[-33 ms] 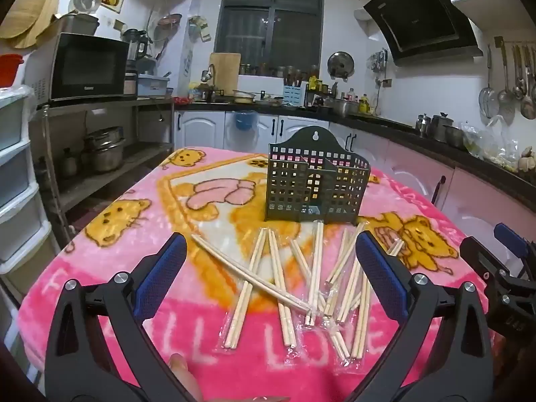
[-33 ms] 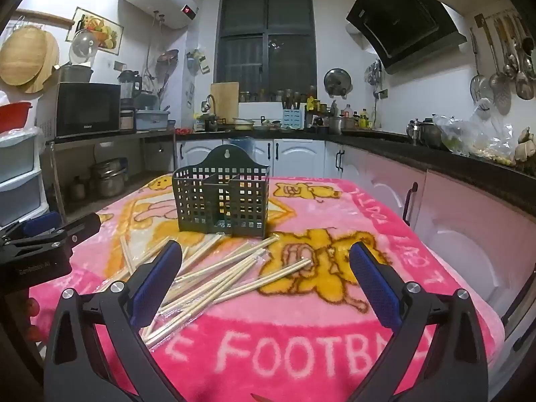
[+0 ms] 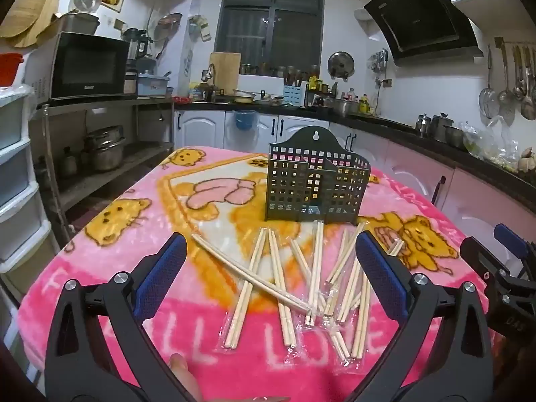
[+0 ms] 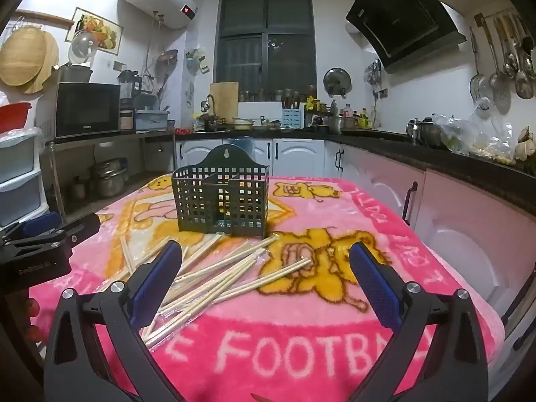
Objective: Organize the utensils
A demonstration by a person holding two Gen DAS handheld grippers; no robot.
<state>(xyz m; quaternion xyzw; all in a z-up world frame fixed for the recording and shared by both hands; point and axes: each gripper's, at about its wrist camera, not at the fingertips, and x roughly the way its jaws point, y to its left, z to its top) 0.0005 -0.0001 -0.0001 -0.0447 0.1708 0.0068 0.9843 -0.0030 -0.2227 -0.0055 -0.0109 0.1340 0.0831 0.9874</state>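
Several pale wooden chopsticks (image 3: pixel 279 278), some in clear wrappers, lie scattered on the pink cartoon blanket (image 3: pixel 110 278) that covers the table. Behind them stands a dark green perforated utensil holder (image 3: pixel 315 184), upright with its compartments empty. My left gripper (image 3: pixel 269 244) hovers over the near side of the pile, open, nothing between its blue pads. In the right wrist view the chopsticks (image 4: pixel 284 270) lie left of centre before the holder (image 4: pixel 221 201). My right gripper (image 4: pixel 264 251) is open and empty just above them.
The right gripper's body (image 3: pixel 502 268) shows at the left wrist view's right edge, the left one (image 4: pixel 43 244) at the right wrist view's left edge. Pink cabinets (image 4: pixel 469 234) run along the right, a metal shelf with pots (image 3: pixel 104 154) on the left.
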